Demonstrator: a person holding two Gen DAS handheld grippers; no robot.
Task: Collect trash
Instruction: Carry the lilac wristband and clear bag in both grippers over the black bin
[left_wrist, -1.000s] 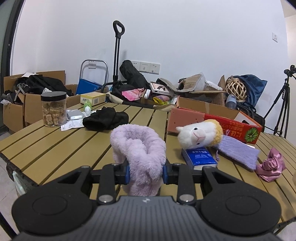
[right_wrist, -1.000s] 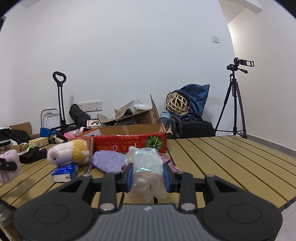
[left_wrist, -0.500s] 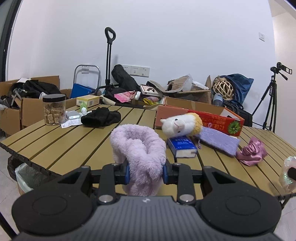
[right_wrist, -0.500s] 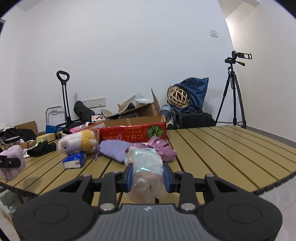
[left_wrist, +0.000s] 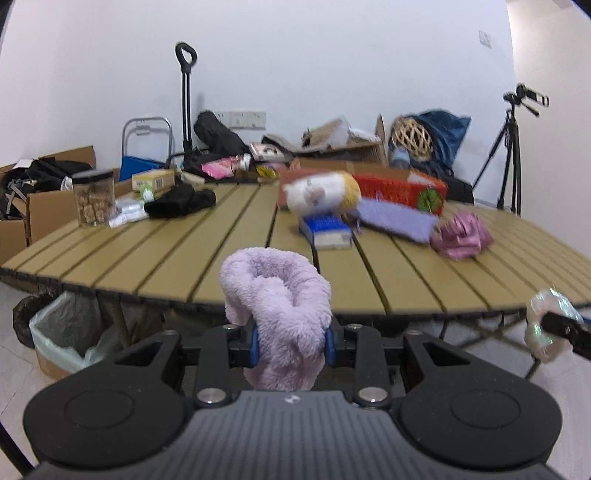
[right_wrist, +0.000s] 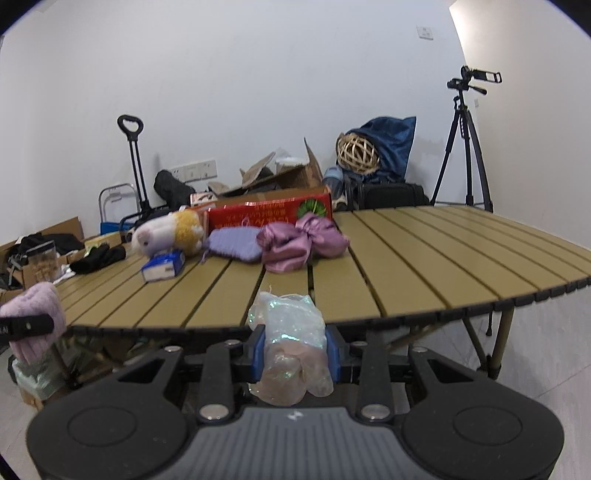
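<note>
My left gripper (left_wrist: 291, 345) is shut on a fluffy lilac plush piece (left_wrist: 277, 295), held off the near edge of the slatted table (left_wrist: 221, 258). My right gripper (right_wrist: 295, 350) is shut on a crumpled clear iridescent plastic wrapper (right_wrist: 291, 343), also just off the table's near edge. The wrapper (left_wrist: 546, 325) shows at the right of the left wrist view, and the lilac piece (right_wrist: 37, 306) at the left of the right wrist view. A bin lined with a pale green bag (left_wrist: 62, 332) stands on the floor under the table's left end.
On the table lie a plush alpaca (left_wrist: 321, 194), a blue tissue pack (left_wrist: 325, 230), a purple pouch (left_wrist: 395, 219), pink satin cloth (left_wrist: 461, 236), a red box (left_wrist: 399, 188), a black cloth (left_wrist: 181, 201) and a snack jar (left_wrist: 94, 197). Boxes, bags, a trolley and a tripod (left_wrist: 511, 155) line the wall.
Both grippers have drawn back from over the table to beyond its near edge and sunk a little, each keeping its item. The bin under the table has come into view.
</note>
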